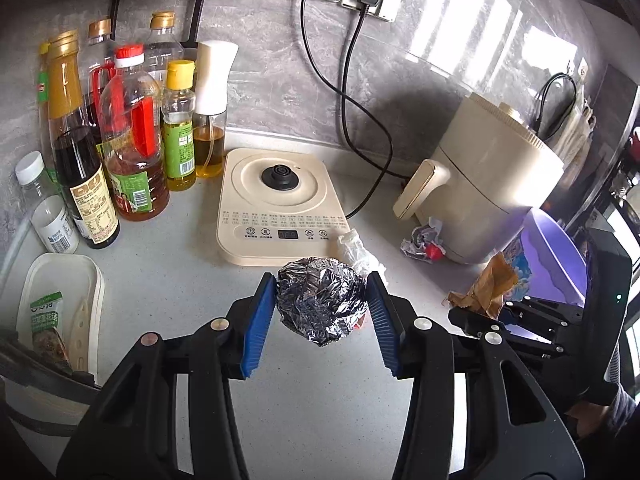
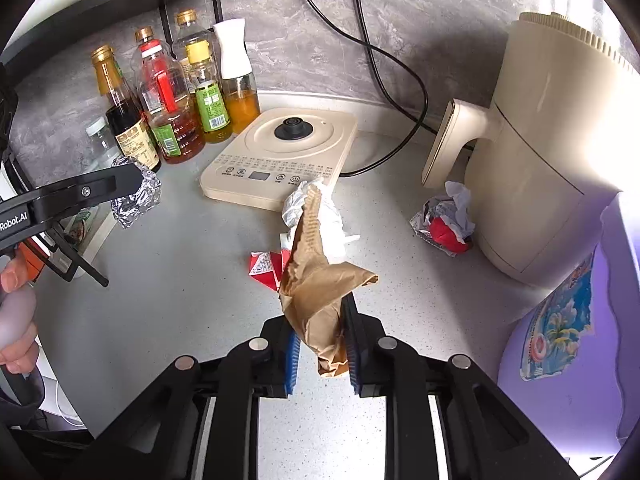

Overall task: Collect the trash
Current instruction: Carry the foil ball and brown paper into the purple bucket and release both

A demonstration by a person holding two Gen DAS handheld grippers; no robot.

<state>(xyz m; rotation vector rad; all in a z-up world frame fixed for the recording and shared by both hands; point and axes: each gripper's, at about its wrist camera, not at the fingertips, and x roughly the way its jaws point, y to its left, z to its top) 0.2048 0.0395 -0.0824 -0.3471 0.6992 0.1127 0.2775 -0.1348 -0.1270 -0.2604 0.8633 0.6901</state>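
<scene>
My left gripper (image 1: pixel 322 308) is shut on a crumpled ball of aluminium foil (image 1: pixel 322 306) and holds it above the grey counter; the foil also shows in the right wrist view (image 2: pixel 138 194). My right gripper (image 2: pixel 322 354) is shut on a crumpled brown paper bag (image 2: pixel 316 276), also seen in the left wrist view (image 1: pixel 482 288). On the counter lie a white crumpled wrapper (image 2: pixel 332 220), a red and white packet (image 2: pixel 266 266) and a crumpled wrapper with a red piece (image 2: pixel 446 222) by the air fryer.
A purple bin (image 2: pixel 616 320) stands at the right. A cream air fryer (image 2: pixel 552 140), a cream kettle base (image 2: pixel 280 152) and several bottles (image 2: pixel 176 92) line the back wall. A white tray (image 1: pixel 60 312) with a green packet sits at the left.
</scene>
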